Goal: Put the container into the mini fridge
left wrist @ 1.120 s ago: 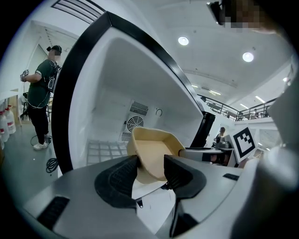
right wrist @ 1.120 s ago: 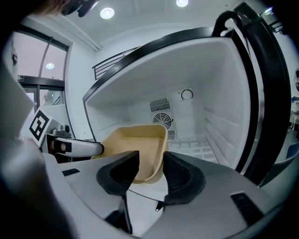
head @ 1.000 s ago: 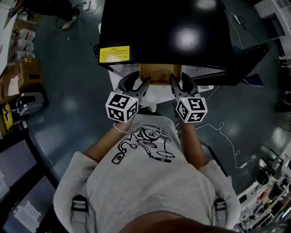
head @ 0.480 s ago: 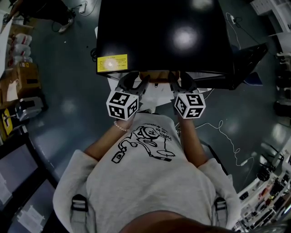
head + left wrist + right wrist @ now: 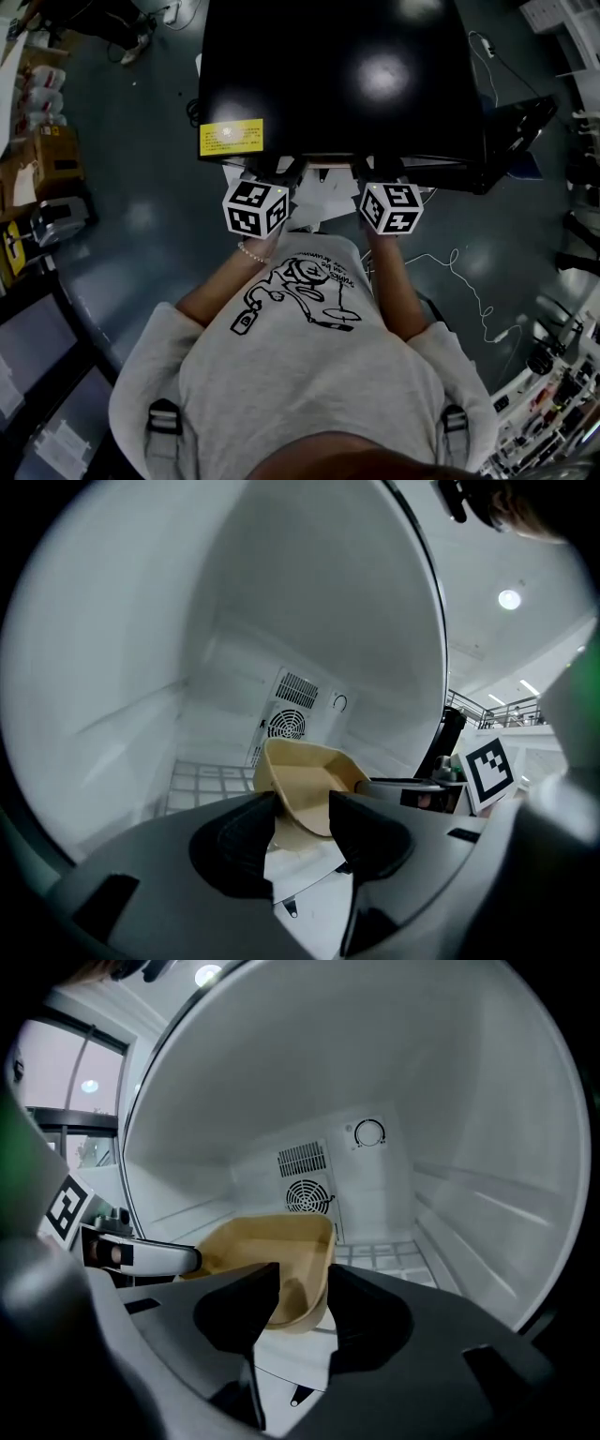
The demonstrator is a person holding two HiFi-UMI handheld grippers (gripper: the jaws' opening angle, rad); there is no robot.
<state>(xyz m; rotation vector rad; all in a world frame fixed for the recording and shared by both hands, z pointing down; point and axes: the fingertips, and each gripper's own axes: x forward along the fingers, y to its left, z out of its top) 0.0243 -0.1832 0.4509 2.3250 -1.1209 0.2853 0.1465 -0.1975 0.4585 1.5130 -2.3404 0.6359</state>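
the tan container point(image 5: 267, 1237), inside the mini fridge point(image 5: 337, 75) over its wire shelf point(image 5: 380, 1255). my left gripper point(image 5: 302, 806) and right gripper point(image 5: 305, 1277) each pinched an opposite side wall. i judged it light, thin-walled and crushable; best held gently at the rim.

Container look: light brown point(image 5: 302, 778), open on top, empty, with round corners.
Container place: inside the mini fridge point(image 5: 337, 75), near its mouth. The round fan grille point(image 5: 308, 1196) is behind it at 12 o'clock.
Container pose: tipped a little, open side up.
Container hold: the left gripper point(image 5: 302, 817) and the right gripper point(image 5: 305, 1293) each pinch one side wall.
Mini fridge look: black outside, white inside, with a yellow sticker point(image 5: 231, 137) on top and a wire rack point(image 5: 380, 1255) on its floor.
Mini fridge state: door point(image 5: 511, 131) open, swung to 3 o'clock.
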